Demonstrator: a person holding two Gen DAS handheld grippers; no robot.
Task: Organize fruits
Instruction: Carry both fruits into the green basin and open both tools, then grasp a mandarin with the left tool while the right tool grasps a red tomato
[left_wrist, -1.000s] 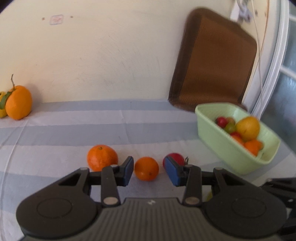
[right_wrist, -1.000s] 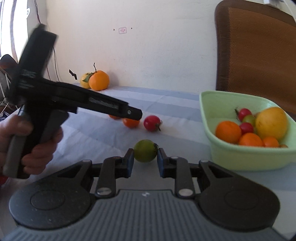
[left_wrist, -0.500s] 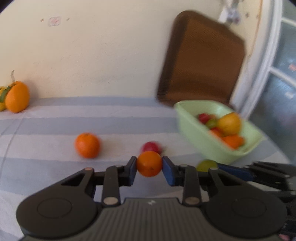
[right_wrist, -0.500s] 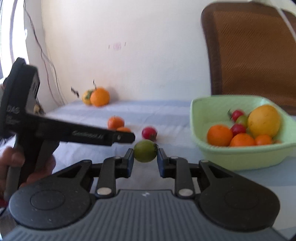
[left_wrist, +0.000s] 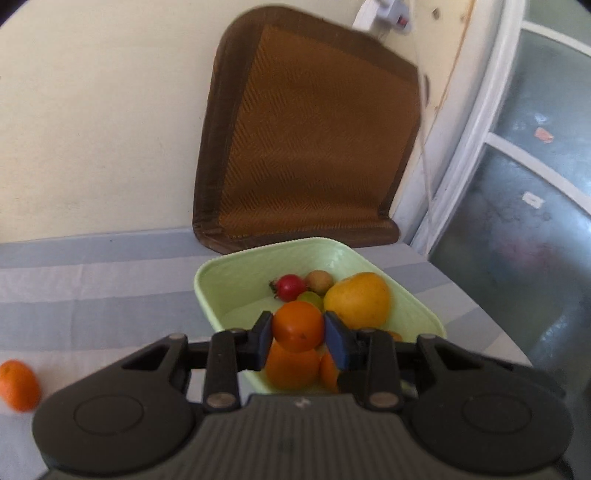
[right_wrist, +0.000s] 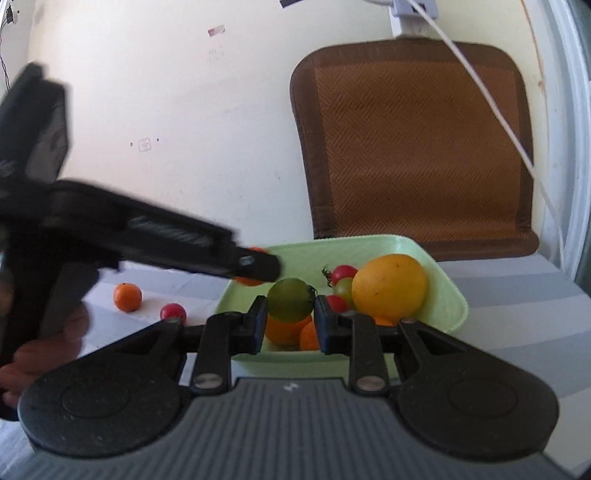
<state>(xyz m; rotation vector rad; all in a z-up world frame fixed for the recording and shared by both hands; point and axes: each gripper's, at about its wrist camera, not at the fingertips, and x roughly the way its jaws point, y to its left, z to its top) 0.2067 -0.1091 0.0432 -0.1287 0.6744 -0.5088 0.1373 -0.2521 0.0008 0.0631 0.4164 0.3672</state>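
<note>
My left gripper (left_wrist: 298, 334) is shut on a small orange fruit (left_wrist: 297, 325) and holds it above the near end of the pale green basket (left_wrist: 236, 273). The basket holds a large yellow-orange fruit (left_wrist: 357, 298), a red tomato (left_wrist: 291, 287) and several others. My right gripper (right_wrist: 290, 320) is shut on a green tomato (right_wrist: 290, 299) above the same basket (right_wrist: 443, 280). The left gripper (right_wrist: 258, 263) also shows in the right wrist view, reaching over the basket's left rim. An orange (right_wrist: 127, 297) and a red tomato (right_wrist: 173, 312) lie on the striped tablecloth to the left.
A brown woven chair back (left_wrist: 306, 155) leans on the wall behind the basket. A window frame (left_wrist: 480, 122) stands at the right. A white cable (right_wrist: 491, 99) hangs across the chair. One orange (left_wrist: 18, 384) lies on the striped cloth at the far left.
Both grippers have lifted their fruit off the table and carried it right, over the green basket. The left jaws closed on the small orange one second ago.
</note>
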